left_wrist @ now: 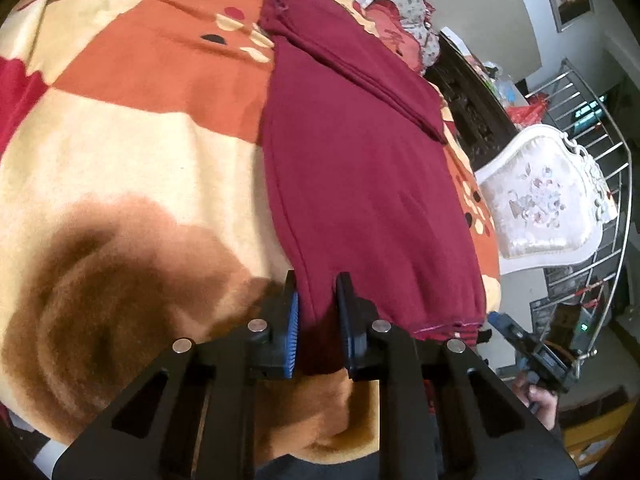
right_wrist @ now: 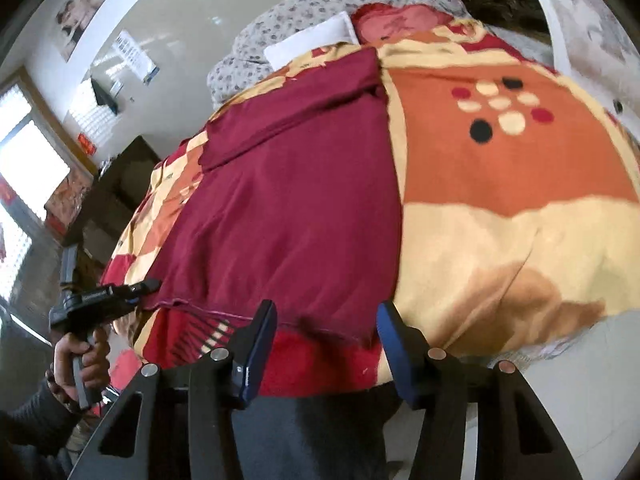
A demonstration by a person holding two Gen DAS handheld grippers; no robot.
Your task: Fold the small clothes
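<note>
A dark red garment (left_wrist: 360,160) lies flat on a patterned blanket (left_wrist: 140,140), a sleeve folded across its far end. My left gripper (left_wrist: 316,292) is shut on the garment's near hem at its left corner. In the right wrist view the same garment (right_wrist: 288,200) spreads ahead. My right gripper (right_wrist: 326,324) is open, its fingers straddling the near hem with cloth between them. The other gripper also shows at the far side of the hem in each view, in the left wrist view (left_wrist: 520,344) and in the right wrist view (right_wrist: 108,296).
The blanket (right_wrist: 500,180) covers a bed. Pillows (right_wrist: 312,36) lie at its head. A white padded headboard (left_wrist: 544,196) and a metal rack (left_wrist: 600,120) stand to the right. Dark furniture (right_wrist: 120,184) stands beside the bed.
</note>
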